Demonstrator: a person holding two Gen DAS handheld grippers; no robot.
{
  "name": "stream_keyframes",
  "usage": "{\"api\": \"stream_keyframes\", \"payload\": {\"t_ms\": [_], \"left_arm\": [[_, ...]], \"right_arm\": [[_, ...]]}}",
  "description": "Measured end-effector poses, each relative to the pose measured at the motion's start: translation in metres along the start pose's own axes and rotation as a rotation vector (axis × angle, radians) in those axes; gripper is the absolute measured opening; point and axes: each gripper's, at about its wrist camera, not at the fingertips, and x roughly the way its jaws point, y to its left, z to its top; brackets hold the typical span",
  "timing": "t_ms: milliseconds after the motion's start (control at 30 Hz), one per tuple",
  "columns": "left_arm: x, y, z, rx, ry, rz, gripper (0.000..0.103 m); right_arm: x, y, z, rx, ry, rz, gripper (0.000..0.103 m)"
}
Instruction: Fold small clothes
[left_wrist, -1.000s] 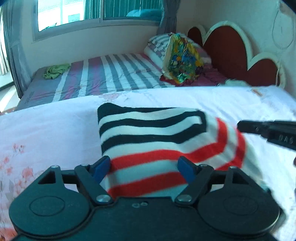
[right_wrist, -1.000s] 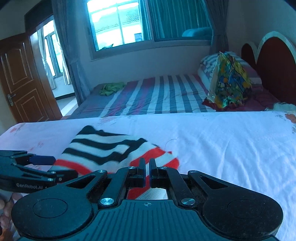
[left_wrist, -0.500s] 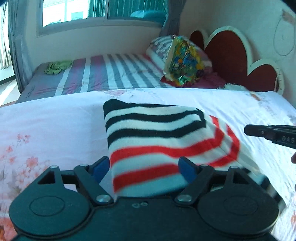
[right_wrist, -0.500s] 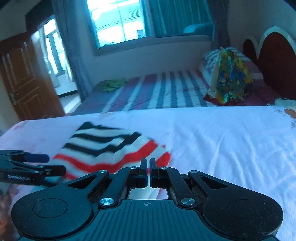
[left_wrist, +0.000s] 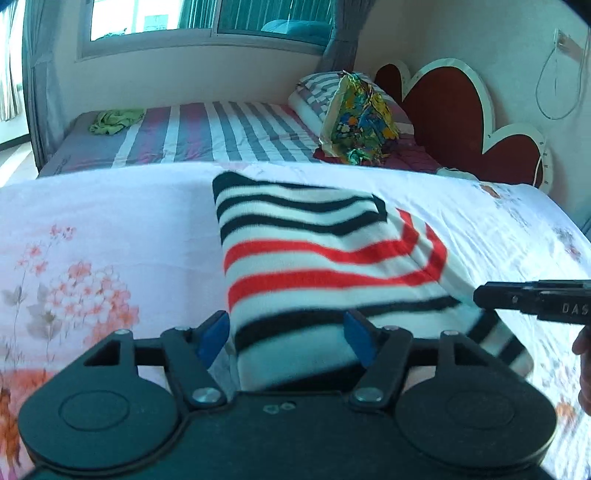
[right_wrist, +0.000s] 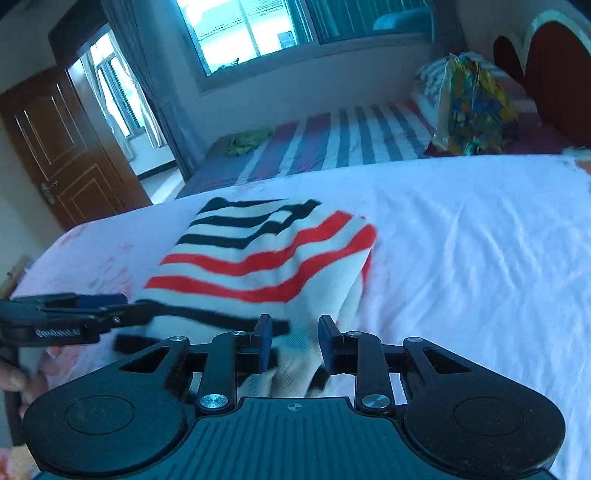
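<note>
A folded sweater (left_wrist: 325, 258) with black, red and white stripes lies flat on the white flowered sheet (left_wrist: 110, 229). My left gripper (left_wrist: 286, 336) sits at its near left edge; the jaws are closing, with the sweater's edge between the blue pads (left_wrist: 212, 334), which do not press on it. My right gripper (right_wrist: 295, 343) is at the near right corner of the sweater (right_wrist: 258, 258); its jaws are opening and loose white fabric lies between the pads, not pinched. Each gripper shows in the other's view: the right gripper (left_wrist: 491, 297), the left gripper (right_wrist: 110, 301).
Behind this bed stands a second bed with a striped sheet (left_wrist: 221, 133), a green cloth (left_wrist: 114, 120), a colourful bag (left_wrist: 360, 122) and a striped pillow. A red heart-shaped headboard (left_wrist: 450, 110) is at the right. A brown door (right_wrist: 62, 147) stands at the left.
The right gripper went from shut on the fabric to partly open and let it go. Both grippers drew back toward me, so more of the sweater's near edge shows. The left jaws narrowed.
</note>
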Motion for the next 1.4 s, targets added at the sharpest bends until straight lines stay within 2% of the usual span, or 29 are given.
{"api": "stream_keyframes", "payload": {"t_ms": [133, 233, 333, 400, 433, 467, 500, 567, 633, 733, 800, 833, 900, 967, 1033, 1133, 1200, 1267, 1400], "left_arm": [[0.000, 0.002, -0.016, -0.006, 0.020, 0.002, 0.074], [0.000, 0.007, -0.025, -0.017, 0.035, -0.004, 0.079], [-0.001, 0.011, -0.025, -0.024, 0.050, 0.000, 0.081], [-0.007, 0.012, -0.022, -0.026, 0.040, 0.002, 0.084], [-0.010, 0.012, -0.020, -0.025, 0.027, -0.006, 0.091], [-0.013, 0.011, -0.019, -0.029, 0.017, -0.027, 0.095], [-0.014, 0.013, -0.017, -0.040, 0.008, -0.042, 0.095], [-0.012, 0.016, -0.013, -0.066, -0.001, -0.054, 0.094], [-0.006, 0.018, -0.008, -0.088, -0.007, -0.063, 0.089], [0.007, 0.029, -0.002, -0.146, 0.029, -0.100, 0.078], [0.014, 0.034, -0.001, -0.175, 0.044, -0.119, 0.080], [0.019, 0.036, 0.000, -0.174, 0.061, -0.113, 0.089], [0.026, 0.038, 0.001, -0.180, 0.072, -0.112, 0.093], [0.032, 0.042, 0.003, -0.206, 0.079, -0.130, 0.093], [0.041, 0.048, 0.003, -0.249, 0.099, -0.185, 0.091], [0.051, 0.052, 0.002, -0.300, 0.118, -0.258, 0.085], [0.058, 0.051, 0.000, -0.321, 0.127, -0.302, 0.085], [0.062, 0.048, 0.000, -0.311, 0.120, -0.313, 0.085], [0.068, 0.043, 0.004, -0.293, 0.116, -0.316, 0.084]], "right_arm": [[0.004, -0.001, -0.021, -0.029, 0.059, -0.069, 0.028], [0.000, -0.008, -0.036, 0.023, 0.038, -0.053, 0.028], [-0.001, -0.007, -0.031, 0.059, 0.037, -0.049, 0.028], [-0.020, -0.003, -0.027, 0.071, -0.031, -0.039, 0.029], [-0.027, -0.004, -0.025, 0.077, -0.058, -0.028, 0.032], [-0.030, -0.007, -0.022, 0.087, -0.069, -0.027, 0.046], [-0.031, -0.011, -0.020, 0.101, -0.070, -0.023, 0.053], [-0.028, -0.023, -0.017, 0.146, -0.052, -0.011, 0.053], [-0.024, -0.036, -0.015, 0.193, -0.037, 0.016, 0.053], [-0.019, -0.056, -0.014, 0.288, -0.023, 0.095, 0.053], [-0.014, -0.067, -0.015, 0.344, -0.015, 0.156, 0.053], [-0.011, -0.073, -0.014, 0.369, -0.003, 0.170, 0.053], [-0.002, -0.084, -0.015, 0.408, 0.020, 0.192, 0.053], [0.008, -0.097, -0.019, 0.467, 0.054, 0.234, 0.053], [0.013, -0.107, -0.023, 0.517, 0.056, 0.298, 0.053], [0.018, -0.115, -0.026, 0.549, 0.064, 0.346, 0.054], [0.019, -0.115, -0.025, 0.541, 0.068, 0.374, 0.063], [0.022, -0.113, -0.020, 0.528, 0.080, 0.406, 0.067], [0.028, -0.099, -0.007, 0.420, 0.097, 0.385, 0.067]]}}
